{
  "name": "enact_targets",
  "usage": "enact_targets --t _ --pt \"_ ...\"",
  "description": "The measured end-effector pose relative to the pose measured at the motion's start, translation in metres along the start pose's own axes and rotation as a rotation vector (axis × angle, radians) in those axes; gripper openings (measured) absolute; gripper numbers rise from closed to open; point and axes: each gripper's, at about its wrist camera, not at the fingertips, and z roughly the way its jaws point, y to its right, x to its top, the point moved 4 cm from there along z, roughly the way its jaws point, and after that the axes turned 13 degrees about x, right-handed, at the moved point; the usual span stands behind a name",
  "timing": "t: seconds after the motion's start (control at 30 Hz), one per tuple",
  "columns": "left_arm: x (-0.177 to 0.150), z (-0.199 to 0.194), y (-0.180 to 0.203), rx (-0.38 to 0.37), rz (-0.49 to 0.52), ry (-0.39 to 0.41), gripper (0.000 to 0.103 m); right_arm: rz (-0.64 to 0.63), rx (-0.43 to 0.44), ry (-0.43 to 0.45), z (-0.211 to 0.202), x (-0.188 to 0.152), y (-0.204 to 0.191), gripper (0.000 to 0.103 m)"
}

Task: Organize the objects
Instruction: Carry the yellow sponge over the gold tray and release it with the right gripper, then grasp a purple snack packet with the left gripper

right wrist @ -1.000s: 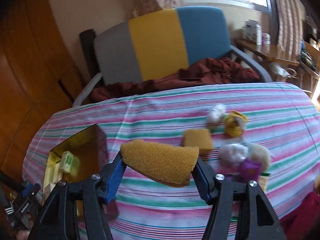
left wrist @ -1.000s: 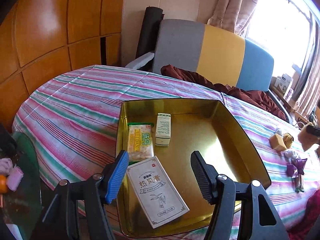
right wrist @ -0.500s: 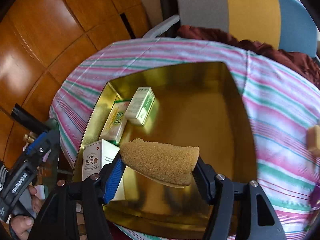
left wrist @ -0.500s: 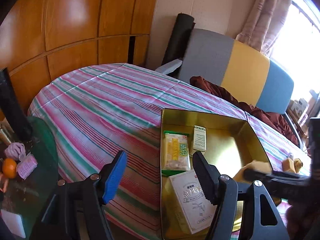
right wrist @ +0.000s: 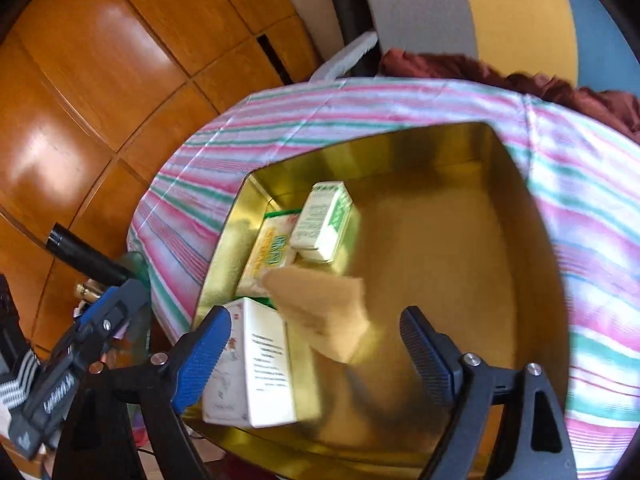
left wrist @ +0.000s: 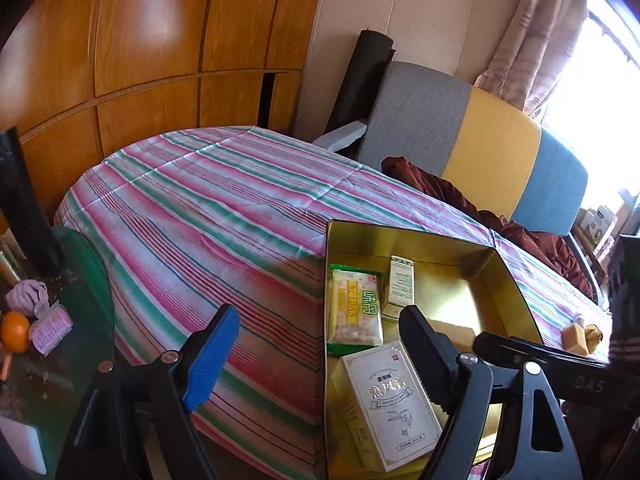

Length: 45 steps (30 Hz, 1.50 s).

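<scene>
- Across the striped worktop (left wrist: pixel 224 208): gold tin (right wrist: pixel 440 148) set near the front edge, serving as the collecting box.
- Inside the tin, along its left wall: large white box (right wrist: pixel 256 364), yellow snack packet (left wrist: pixel 354 308), small green-and-white carton (right wrist: pixel 324 220) — apparently stowed.
- Over the tin floor: tan sponge (right wrist: pixel 320 312), blurred, between the right gripper (right wrist: pixel 316 356) fingers but clear of both pads; fingers opening wide, nothing gripped. Probably mid-drop; landing not shown.
- Beside the tin, over the cloth: left gripper (left wrist: pixel 316 352) fingers opening, empty.
- Far right on the cloth: small tan block (left wrist: pixel 573 338) and a little toy (left wrist: pixel 592 336) outside the tin — likely left to gather.
</scene>
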Motion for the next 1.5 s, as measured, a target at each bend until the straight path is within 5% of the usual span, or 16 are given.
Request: enact_targets --t 0.43,0.87,1.1,1.23,1.5 --pt "0.000 -0.022 0.057 -0.170 0.080 -0.007 0.087 0.087 -0.227 0.205 -0.140 -0.021 0.084 0.088" --pt "-0.038 -0.078 0.236 -0.532 0.479 -0.066 0.090 0.512 -0.541 0.513 -0.335 -0.089 0.251 0.088" --pt "-0.105 -0.080 0.338 -0.649 0.677 -0.230 0.088 0.688 -0.450 0.612 -0.352 -0.115 0.289 0.088" --pt "-0.140 -0.067 0.379 -0.671 0.681 -0.388 0.079 0.707 -0.406 0.613 -0.349 -0.117 0.290 0.088" --pt "-0.163 -0.058 0.443 -0.667 0.675 -0.485 0.071 0.711 -0.352 0.618 -0.346 -0.117 0.292 0.088"
